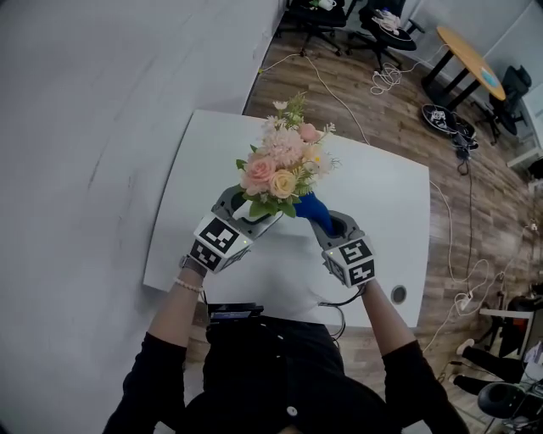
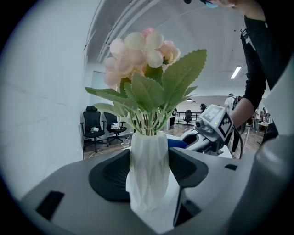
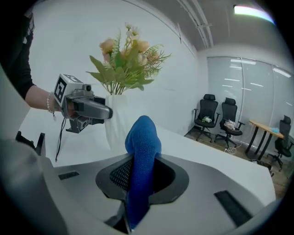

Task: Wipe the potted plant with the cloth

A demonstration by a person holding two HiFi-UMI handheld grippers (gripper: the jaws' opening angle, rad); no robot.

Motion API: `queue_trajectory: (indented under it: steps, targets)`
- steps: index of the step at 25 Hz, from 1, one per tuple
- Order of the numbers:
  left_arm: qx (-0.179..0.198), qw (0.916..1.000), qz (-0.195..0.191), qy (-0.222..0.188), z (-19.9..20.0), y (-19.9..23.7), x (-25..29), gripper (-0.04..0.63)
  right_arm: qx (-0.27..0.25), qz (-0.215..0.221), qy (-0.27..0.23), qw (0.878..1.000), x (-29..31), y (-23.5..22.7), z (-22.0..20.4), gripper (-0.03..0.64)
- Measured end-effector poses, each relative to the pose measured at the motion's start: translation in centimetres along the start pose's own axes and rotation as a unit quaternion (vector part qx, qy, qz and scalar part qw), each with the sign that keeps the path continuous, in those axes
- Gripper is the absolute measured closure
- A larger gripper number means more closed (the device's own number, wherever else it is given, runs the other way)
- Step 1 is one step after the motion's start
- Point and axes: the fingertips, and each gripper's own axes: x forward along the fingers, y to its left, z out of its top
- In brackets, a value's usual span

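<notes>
Your left tool (image 2: 148, 182) is clamped on the potted plant (image 1: 282, 174): both jaws press the sides of its white faceted pot (image 2: 147, 158), low on the body. The plant is upright, with pink and cream flowers (image 2: 140, 48) on top and green serrated leaves (image 2: 183, 73) fanning out under them. Can't tell whether the pot's base sits on the table (image 1: 386, 199) or is off it; the tool body hides the bottom.

Your right tool (image 3: 140, 179) is closed on the blue cloth (image 3: 143, 135). The cloth is pinched between the jaws and stands up out of them in a rounded, folded hump. In the head view the cloth sits at the plant's right side, just under the lowest leaves, at or nearly at the pot. No view confirms contact.

Both tools meet over the near middle of the white table. The left one is on the plant's left and the right one on its right, with jaws angled in toward each other. Your left wrist wears a beaded bracelet (image 1: 188, 286).

Around: grey wall (image 1: 85, 127) to the left, wood floor (image 1: 475, 220) to the right with loose cables (image 1: 386, 80), black office chairs (image 1: 318, 13) at the far end.
</notes>
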Motion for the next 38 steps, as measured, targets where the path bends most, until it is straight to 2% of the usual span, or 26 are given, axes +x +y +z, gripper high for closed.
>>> queue_trajectory:
  steps: [9, 13, 17, 21, 24, 26, 33, 38]
  targets:
    - [0.022, 0.9978, -0.063, 0.0, -0.3, -0.1, 0.1, 0.324, -0.099, 0.034, -0.032, 0.994, 2.3, -3.6, 4.5, 0.528]
    - [0.022, 0.9963, -0.083, -0.003, -0.2, -0.1, 0.0, 0.324, -0.143, 0.07, -0.037, 0.987, 3.8, -3.6, 6.1, 0.528]
    - [0.014, 0.9952, -0.097, 0.0, 0.1, -0.2, 0.2, 0.324, -0.2, 0.132, -0.033, 0.97, 5.2, -2.3, 6.5, 0.528]
    - [0.014, 0.9943, -0.106, 0.004, 0.0, -0.4, 0.2, 0.324, -0.25, 0.207, -0.021, 0.945, 6.2, 0.2, 6.0, 0.529]
    - [0.016, 0.9941, -0.107, 0.011, -0.3, -0.5, 0.3, 0.324, -0.269, 0.251, -0.01, 0.93, 6.7, 1.7, 5.3, 0.529]
    - [0.013, 0.9949, -0.1, 0.007, -0.2, -0.4, 0.4, 0.324, -0.275, 0.264, 0.0, 0.924, 7.2, 2.2, 4.6, 0.529]
    - [-0.011, 0.9977, -0.067, -0.005, 0.0, -0.6, 0.3, 0.322, -0.279, 0.243, 0.042, 0.928, 7.5, 2.5, 1.3, 0.529]
    - [-0.017, 0.9992, -0.034, -0.009, -0.4, 0.2, 0.0, 0.322, -0.201, 0.218, 0.046, 0.954, 7.7, 3.3, -0.5, 0.529]
